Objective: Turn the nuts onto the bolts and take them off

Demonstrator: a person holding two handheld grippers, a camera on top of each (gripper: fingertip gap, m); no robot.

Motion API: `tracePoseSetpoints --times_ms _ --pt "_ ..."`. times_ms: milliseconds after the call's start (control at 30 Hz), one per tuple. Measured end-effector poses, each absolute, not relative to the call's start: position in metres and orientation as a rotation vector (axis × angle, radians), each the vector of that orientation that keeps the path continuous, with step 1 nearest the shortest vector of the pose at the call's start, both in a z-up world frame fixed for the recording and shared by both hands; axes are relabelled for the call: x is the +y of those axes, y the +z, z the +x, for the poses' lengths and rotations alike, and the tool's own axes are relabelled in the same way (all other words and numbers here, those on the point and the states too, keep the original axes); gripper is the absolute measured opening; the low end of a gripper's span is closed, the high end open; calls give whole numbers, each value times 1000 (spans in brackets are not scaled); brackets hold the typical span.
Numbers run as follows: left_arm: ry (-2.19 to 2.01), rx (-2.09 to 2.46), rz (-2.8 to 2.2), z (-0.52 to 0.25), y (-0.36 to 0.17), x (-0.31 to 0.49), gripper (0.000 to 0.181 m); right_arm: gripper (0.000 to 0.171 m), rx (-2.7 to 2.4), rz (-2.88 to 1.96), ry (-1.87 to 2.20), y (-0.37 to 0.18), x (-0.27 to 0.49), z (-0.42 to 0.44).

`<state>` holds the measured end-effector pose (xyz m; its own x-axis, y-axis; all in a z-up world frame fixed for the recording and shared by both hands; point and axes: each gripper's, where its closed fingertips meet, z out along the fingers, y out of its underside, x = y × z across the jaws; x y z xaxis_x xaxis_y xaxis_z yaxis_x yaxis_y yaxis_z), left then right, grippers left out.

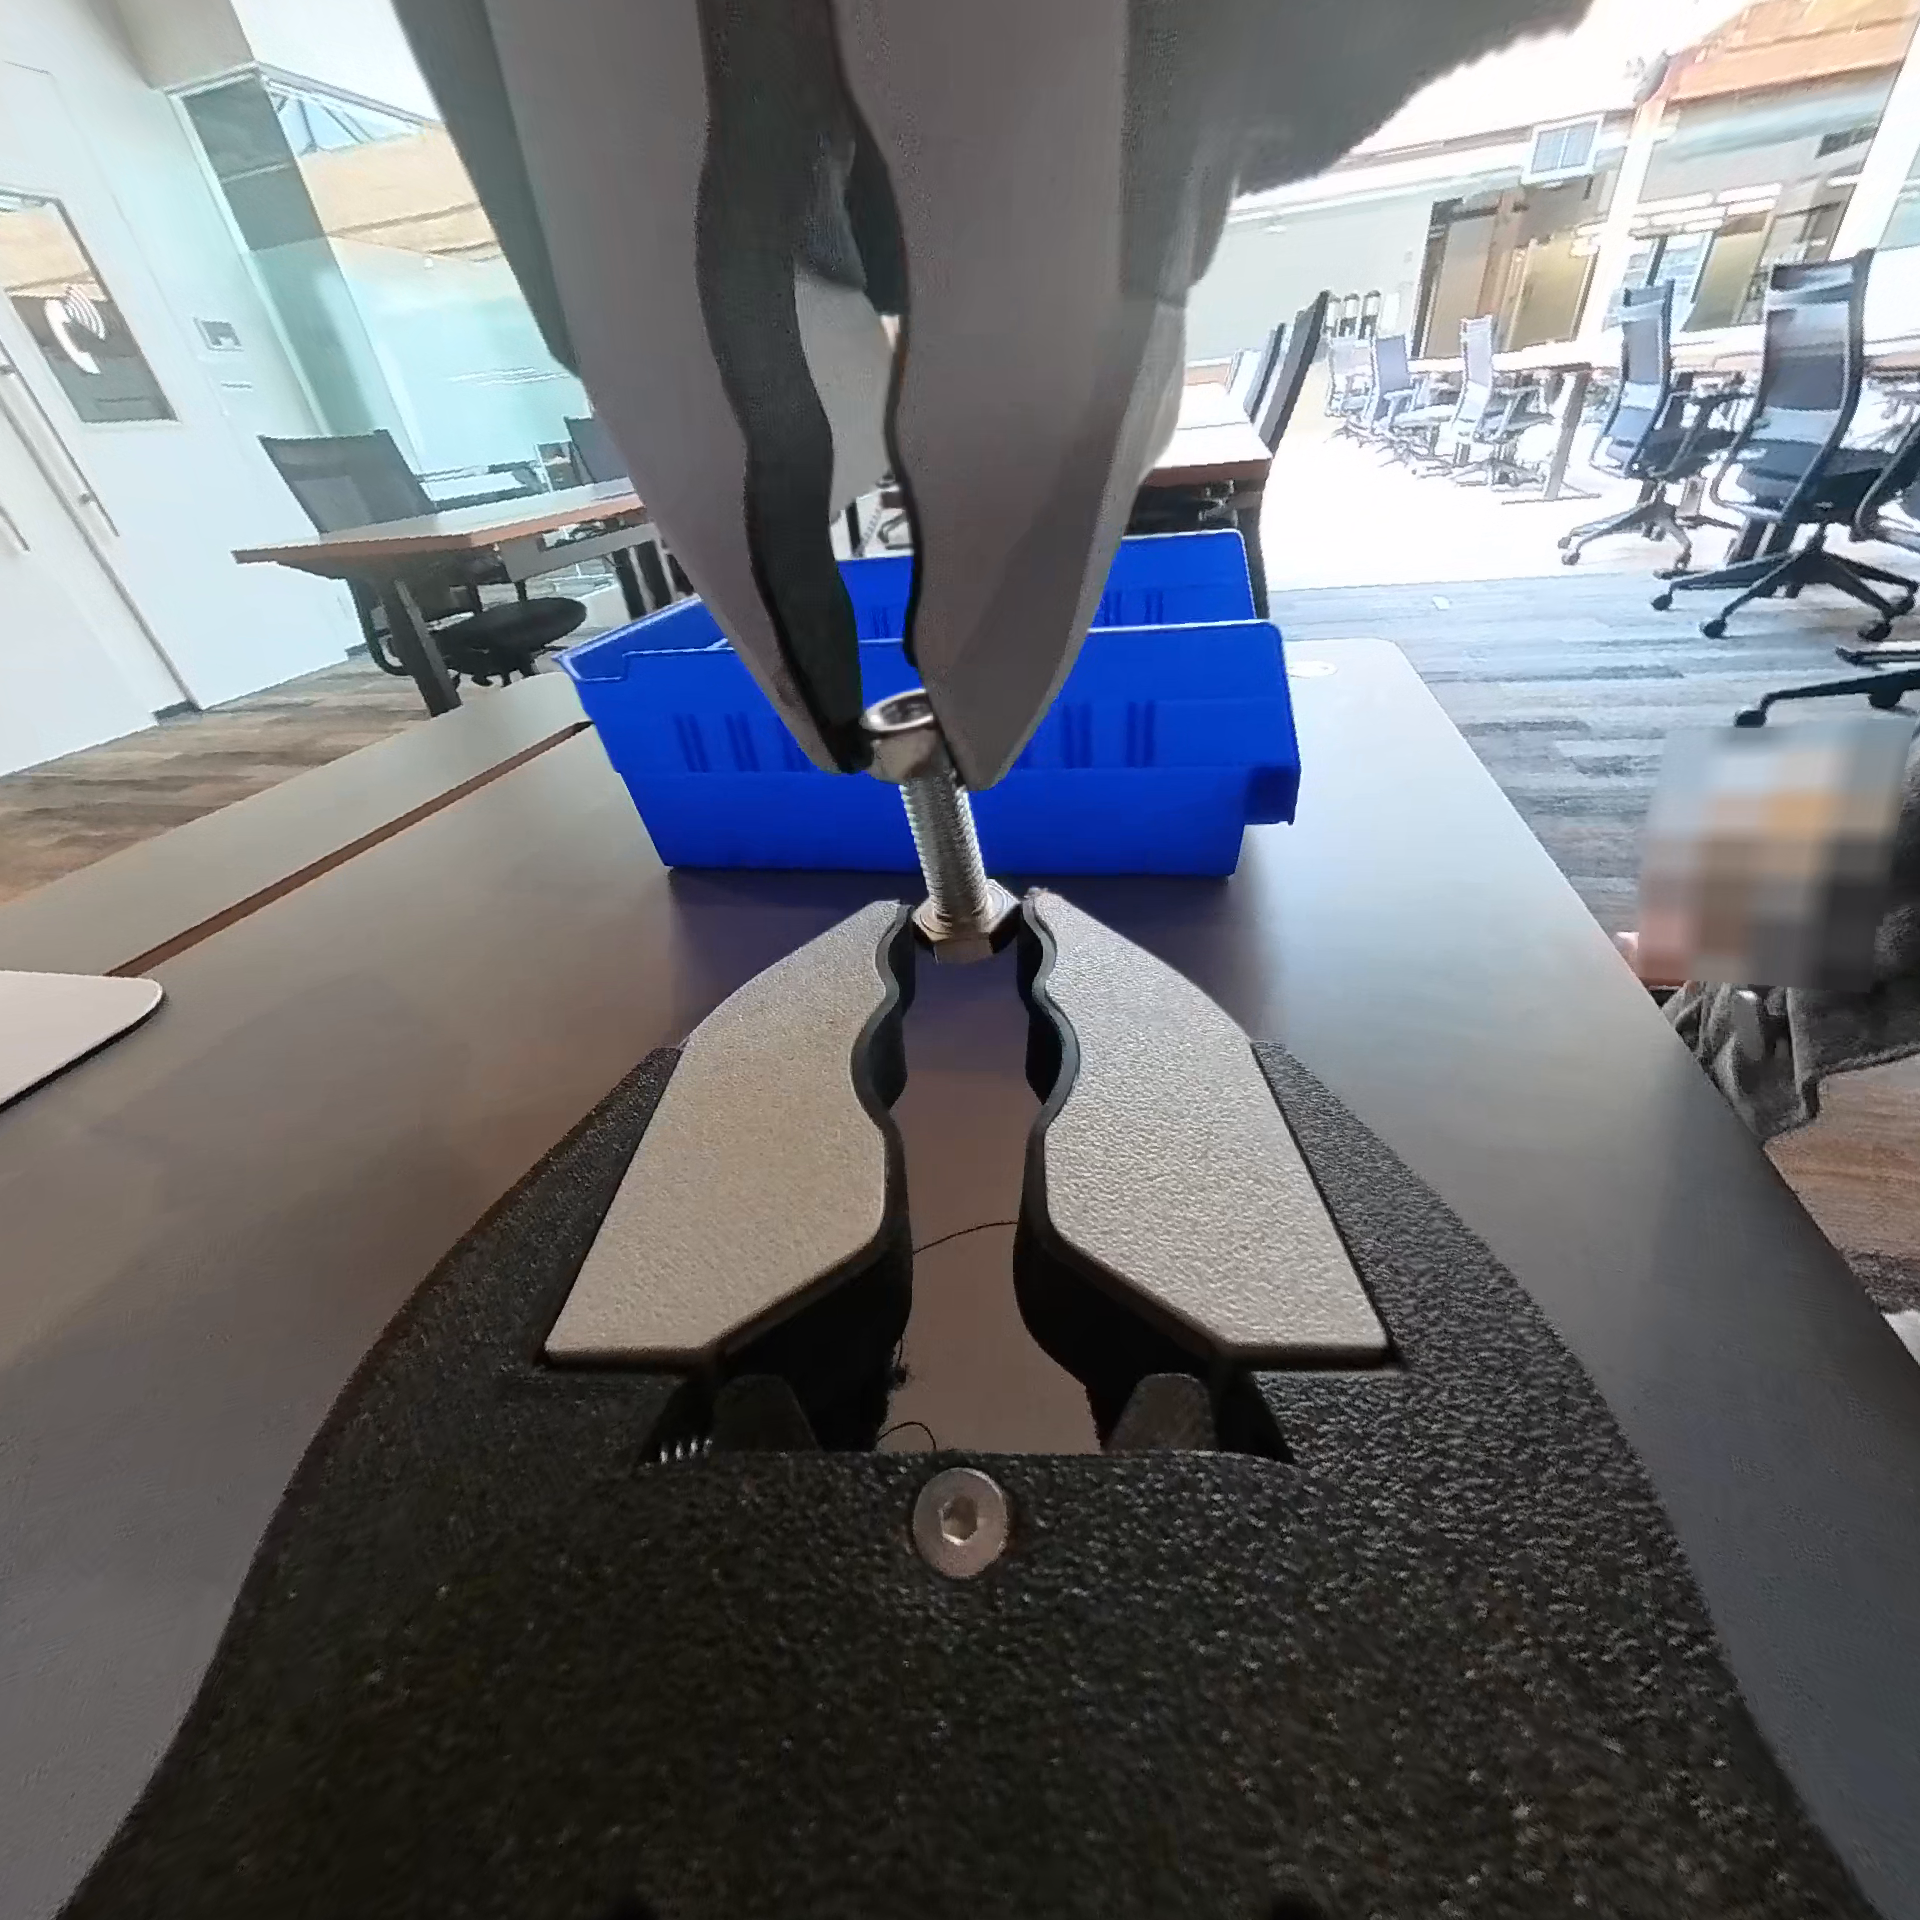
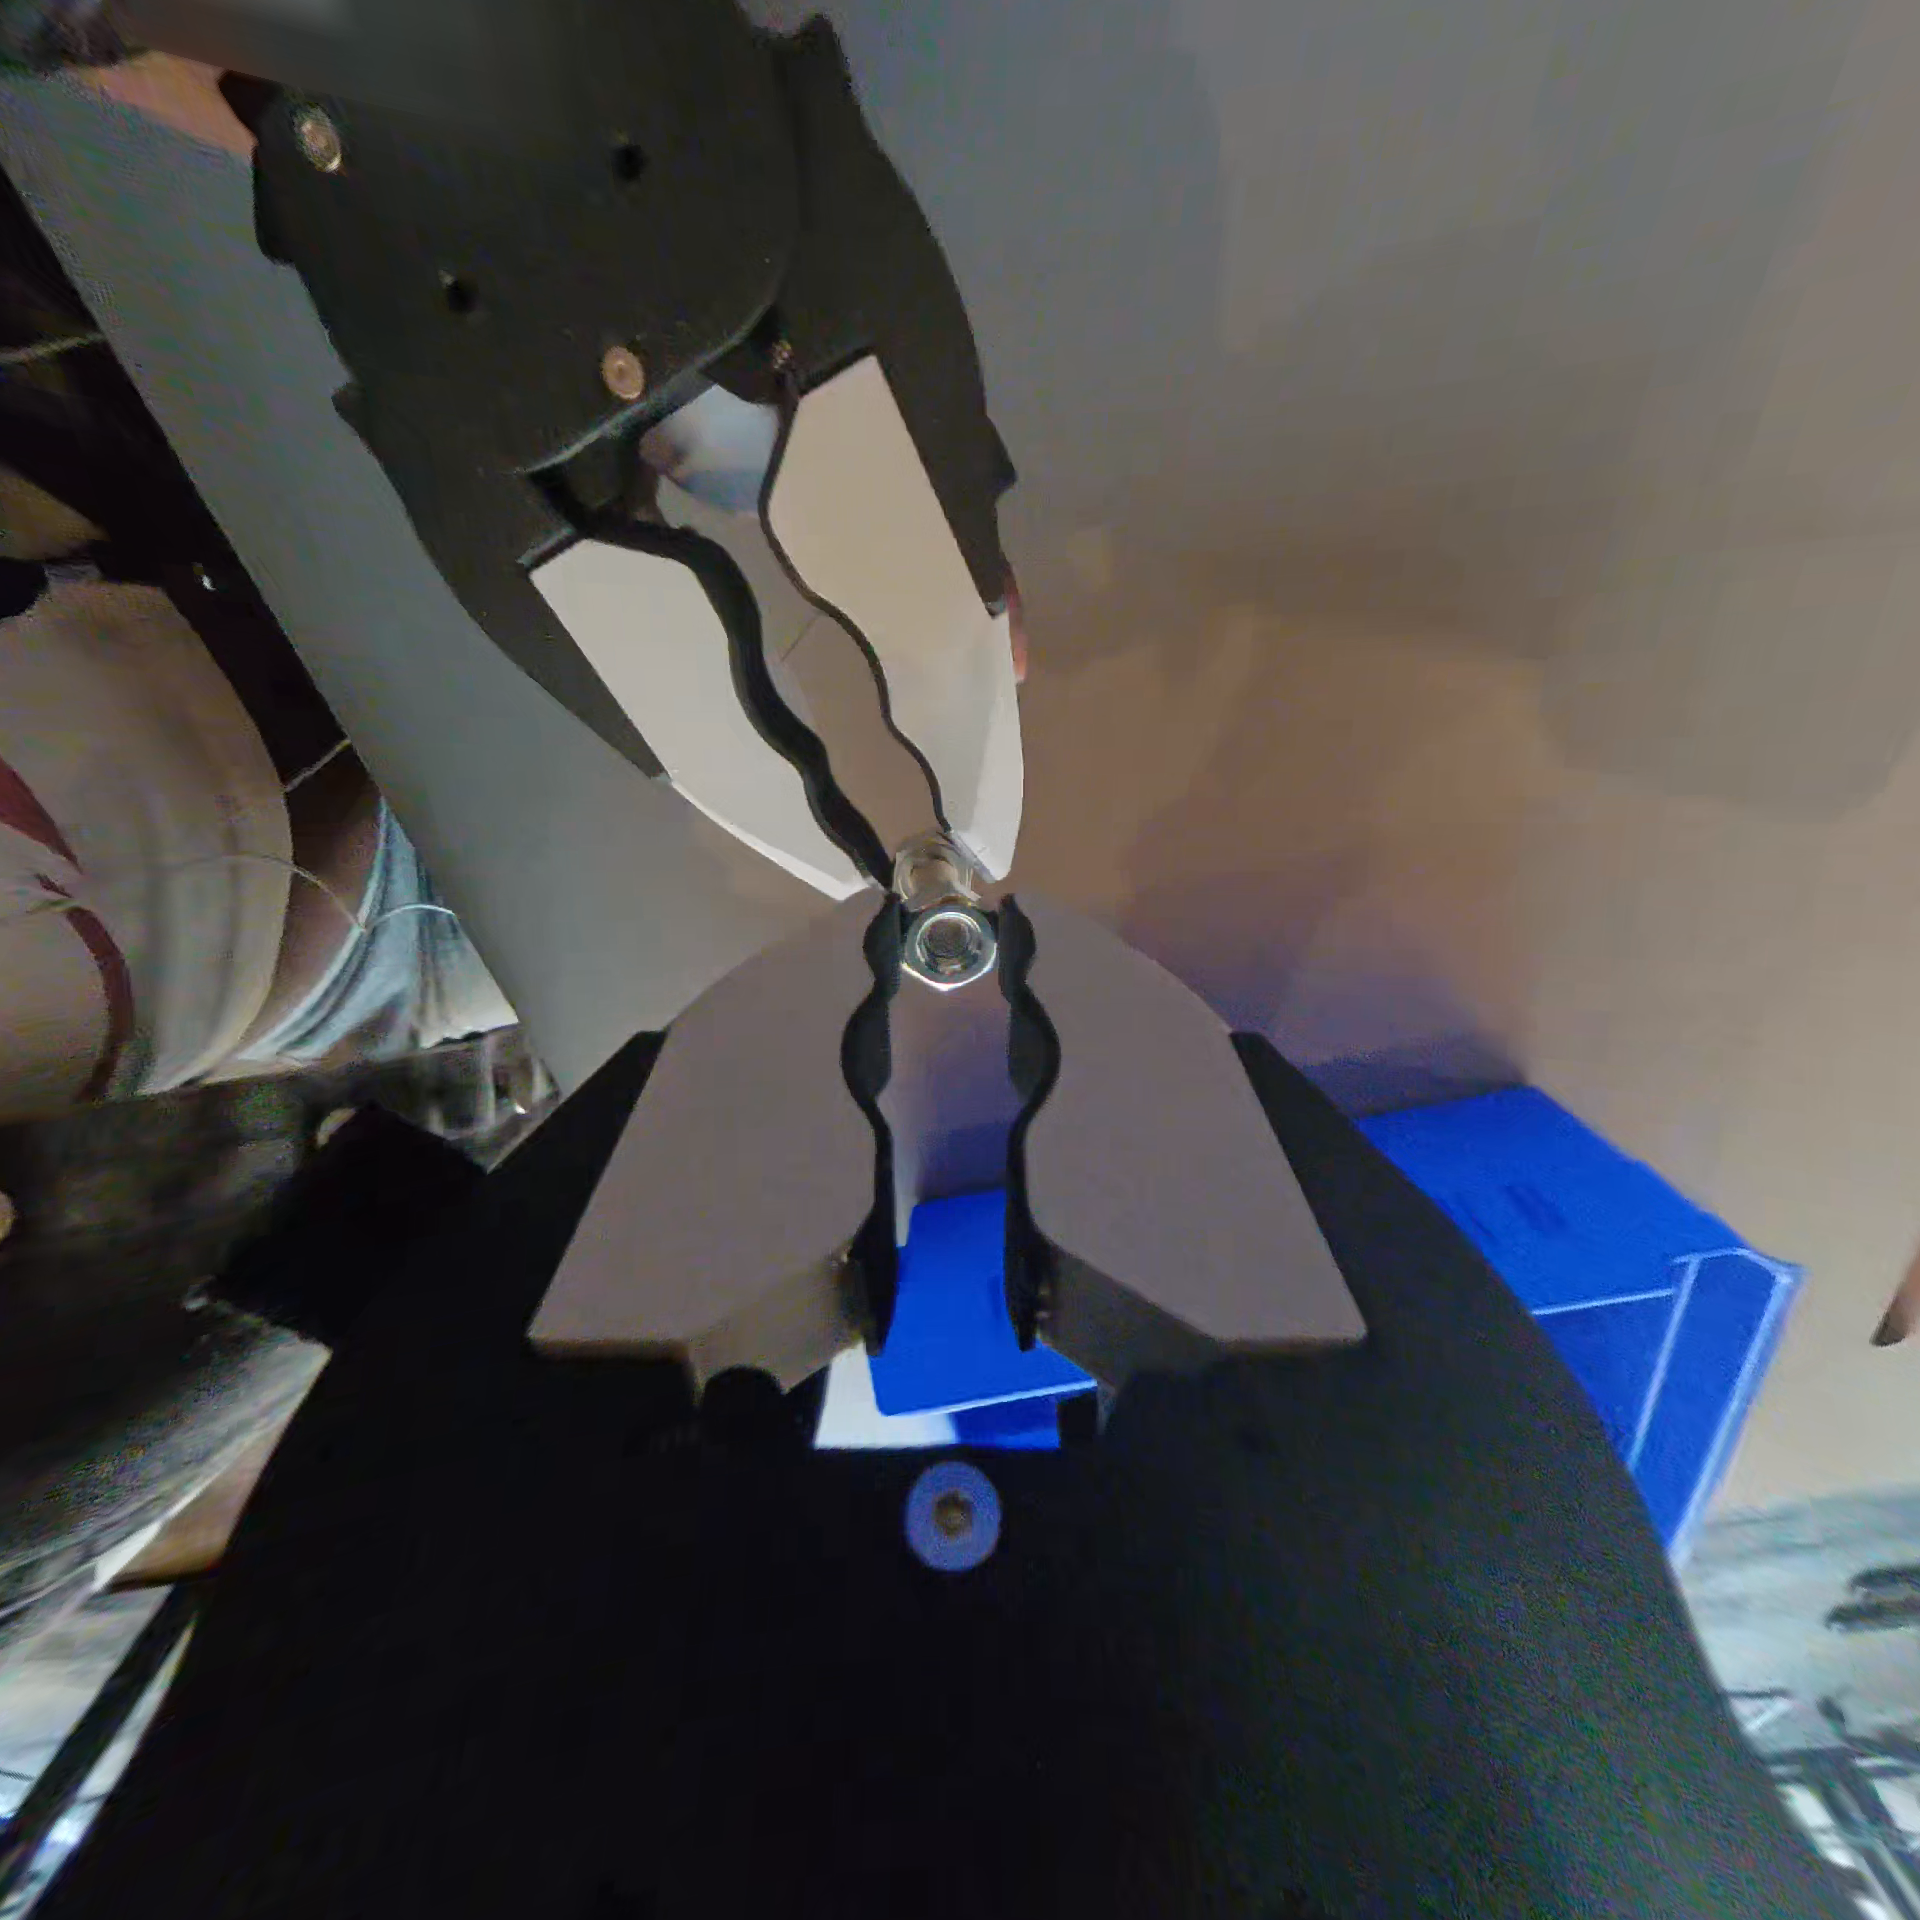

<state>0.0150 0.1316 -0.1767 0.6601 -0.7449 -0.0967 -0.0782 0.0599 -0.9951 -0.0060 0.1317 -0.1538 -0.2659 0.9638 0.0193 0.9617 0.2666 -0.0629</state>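
In the left wrist view my left gripper (image 1: 961, 925) is shut on a silver hex nut (image 1: 961, 932) at its fingertips, just above the dark table (image 1: 312, 1143). A silver threaded bolt (image 1: 930, 831) stands in the nut, tilted slightly left. My right gripper (image 1: 899, 753) comes down from above and is shut on the bolt's head (image 1: 896, 725). In the right wrist view my right gripper (image 2: 940, 943) pinches the bolt head (image 2: 940, 943), seen end-on. The left gripper (image 2: 930, 868) holds the nut (image 2: 928, 868) just beyond it.
Two blue plastic bins (image 1: 1039, 821) stand side by side behind the bolt and also show in the right wrist view (image 2: 1558, 1247). A flat white object (image 1: 62, 1029) lies at the table's left edge. A person's mosaic patch sits at the right. Desks and office chairs (image 1: 1766, 468) stand beyond. The grippers are tip to tip, or close to it.
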Motion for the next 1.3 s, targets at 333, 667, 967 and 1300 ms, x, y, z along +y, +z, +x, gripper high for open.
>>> tracePoseSetpoints --times_ms 333,667,967,1300 --pt "-641 756 -1427 17 -175 127 18 52 -3036 -825 82 -140 124 1" --pt "-675 775 -1419 19 -175 124 19 18 -3192 -500 136 -151 123 -3" --pt "-634 723 -1426 14 -173 129 18 17 -2953 -1026 74 -149 129 -5" --pt "-556 716 -1435 14 -175 131 19 35 -2385 -1848 130 -151 128 -6"
